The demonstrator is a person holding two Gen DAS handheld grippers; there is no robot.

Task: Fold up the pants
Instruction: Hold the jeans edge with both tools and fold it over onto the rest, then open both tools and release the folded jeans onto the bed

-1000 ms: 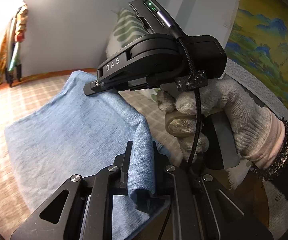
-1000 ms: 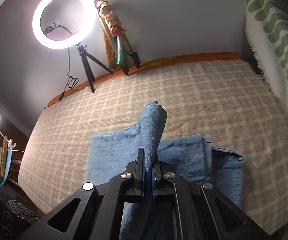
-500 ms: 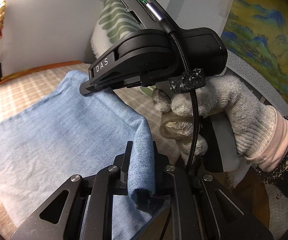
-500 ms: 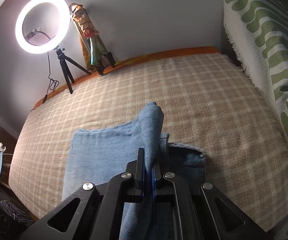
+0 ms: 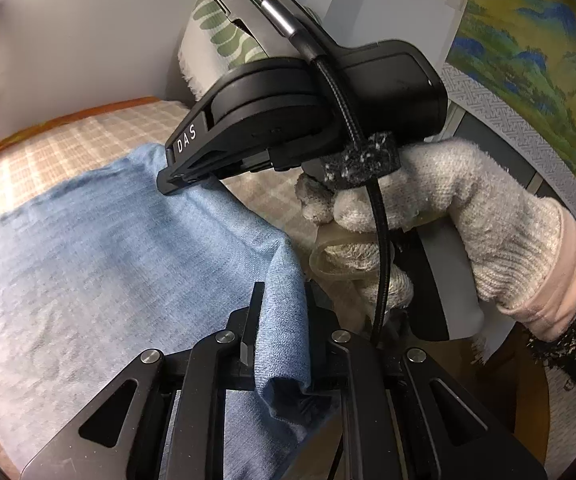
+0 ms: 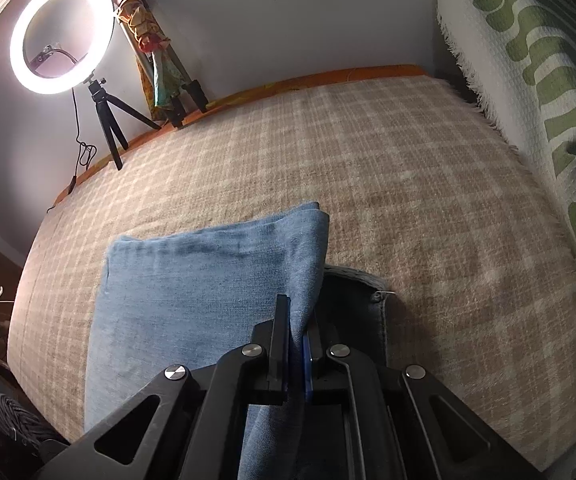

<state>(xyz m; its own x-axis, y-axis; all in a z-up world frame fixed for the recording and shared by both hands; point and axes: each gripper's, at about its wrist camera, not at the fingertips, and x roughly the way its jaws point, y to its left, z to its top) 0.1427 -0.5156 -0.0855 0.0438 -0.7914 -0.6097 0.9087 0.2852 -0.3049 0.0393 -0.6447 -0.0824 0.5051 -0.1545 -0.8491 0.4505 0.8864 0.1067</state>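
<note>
Both claws pinch the pants (image 6: 207, 280): the left claw (image 5: 283, 320) and the right claw (image 6: 298, 336) each clamp a corner. The folded pants lie ahead on the bed (image 6: 408, 184), stretching leftward.

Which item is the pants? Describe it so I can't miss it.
Find the beige checked bedspread filling the view below the ring light. The pants are the light-blue denim slab lying on it, the only blue fabric there, one edge pinched in the right hand-held gripper.
</note>
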